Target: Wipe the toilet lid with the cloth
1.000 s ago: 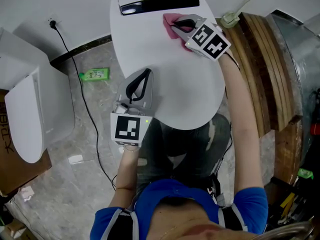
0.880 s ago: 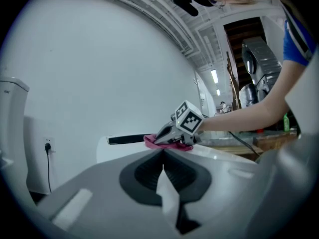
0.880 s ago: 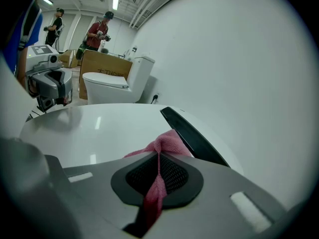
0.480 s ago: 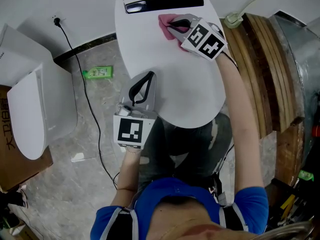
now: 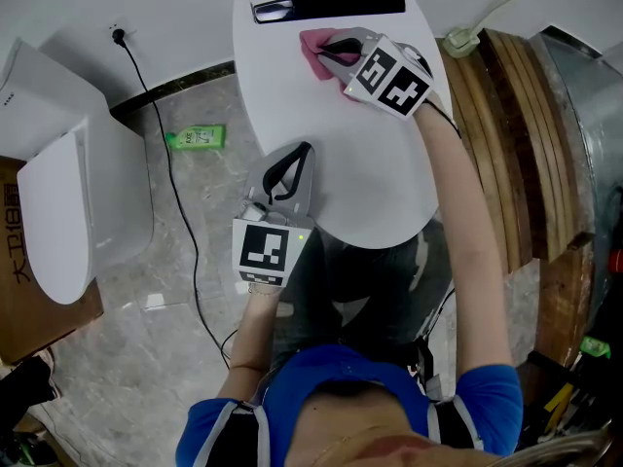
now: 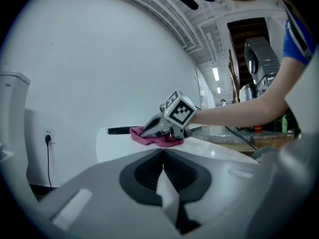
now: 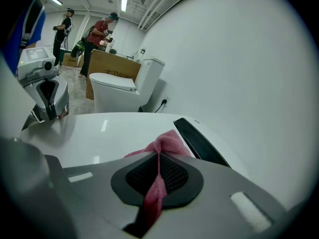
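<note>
1. Bottle (image 5: 198,139), green, lies on the floor left of the toilet lid (image 5: 341,134).
2. Left gripper (image 5: 292,168) sits over the lid's near left edge, jaws pressed together, empty.
3. Right gripper (image 5: 336,49) pinches the pink cloth (image 5: 313,47) on the lid's far part, near the black strip (image 5: 331,8).

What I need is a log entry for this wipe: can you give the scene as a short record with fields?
surface: white toilet lid, closed
cloth: pink cloth, on the lid's rear part beside the black strip
right gripper: shut on the cloth, down at the lid
left gripper: shut, nothing between the jaws, over the lid's front left edge
floor: green bottle lying near a black cord
</note>
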`<state>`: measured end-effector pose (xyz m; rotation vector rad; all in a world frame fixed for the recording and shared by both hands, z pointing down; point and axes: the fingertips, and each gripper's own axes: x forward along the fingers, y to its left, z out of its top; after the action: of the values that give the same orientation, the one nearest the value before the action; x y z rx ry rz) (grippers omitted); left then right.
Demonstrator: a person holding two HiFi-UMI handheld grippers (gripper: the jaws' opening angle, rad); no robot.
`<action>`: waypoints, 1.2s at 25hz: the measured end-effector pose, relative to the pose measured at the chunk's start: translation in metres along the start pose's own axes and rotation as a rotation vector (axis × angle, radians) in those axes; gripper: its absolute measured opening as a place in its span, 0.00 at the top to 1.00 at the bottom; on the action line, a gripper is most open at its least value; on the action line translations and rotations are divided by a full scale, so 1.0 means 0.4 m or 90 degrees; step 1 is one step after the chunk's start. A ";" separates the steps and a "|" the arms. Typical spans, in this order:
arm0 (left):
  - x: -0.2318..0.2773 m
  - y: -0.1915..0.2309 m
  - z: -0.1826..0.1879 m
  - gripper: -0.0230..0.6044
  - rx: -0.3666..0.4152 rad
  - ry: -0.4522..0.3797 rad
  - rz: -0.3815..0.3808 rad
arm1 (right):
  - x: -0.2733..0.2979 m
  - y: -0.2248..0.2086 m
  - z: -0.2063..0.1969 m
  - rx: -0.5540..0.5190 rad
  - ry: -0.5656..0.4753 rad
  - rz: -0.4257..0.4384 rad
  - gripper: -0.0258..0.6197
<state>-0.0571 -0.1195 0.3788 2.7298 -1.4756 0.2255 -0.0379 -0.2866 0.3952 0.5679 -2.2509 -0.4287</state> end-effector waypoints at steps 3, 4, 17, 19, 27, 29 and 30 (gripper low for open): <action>0.000 0.002 -0.009 0.96 0.003 0.001 0.007 | 0.010 0.009 0.013 -0.004 -0.004 0.004 0.95; 0.000 0.003 -0.009 0.96 0.004 0.000 0.008 | 0.012 0.011 0.017 -0.005 -0.005 0.006 0.95; 0.001 -0.007 -0.013 0.96 0.023 -0.003 -0.014 | 0.030 0.031 0.050 -0.018 -0.010 0.017 0.95; 0.002 -0.007 -0.014 0.96 0.029 -0.001 -0.011 | 0.035 0.034 0.056 -0.020 -0.011 0.019 0.95; 0.002 0.000 -0.012 0.96 0.003 -0.001 -0.022 | 0.050 0.049 0.080 -0.031 -0.014 0.029 0.95; 0.001 0.001 -0.012 0.96 -0.004 -0.002 -0.026 | 0.053 0.053 0.085 -0.033 -0.015 0.033 0.95; 0.001 0.001 -0.012 0.96 -0.005 -0.002 -0.027 | 0.055 0.055 0.087 -0.034 -0.015 0.034 0.95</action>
<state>-0.0577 -0.1196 0.3837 2.7539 -1.4155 0.2135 -0.0830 -0.2749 0.3958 0.4766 -2.2647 -0.4692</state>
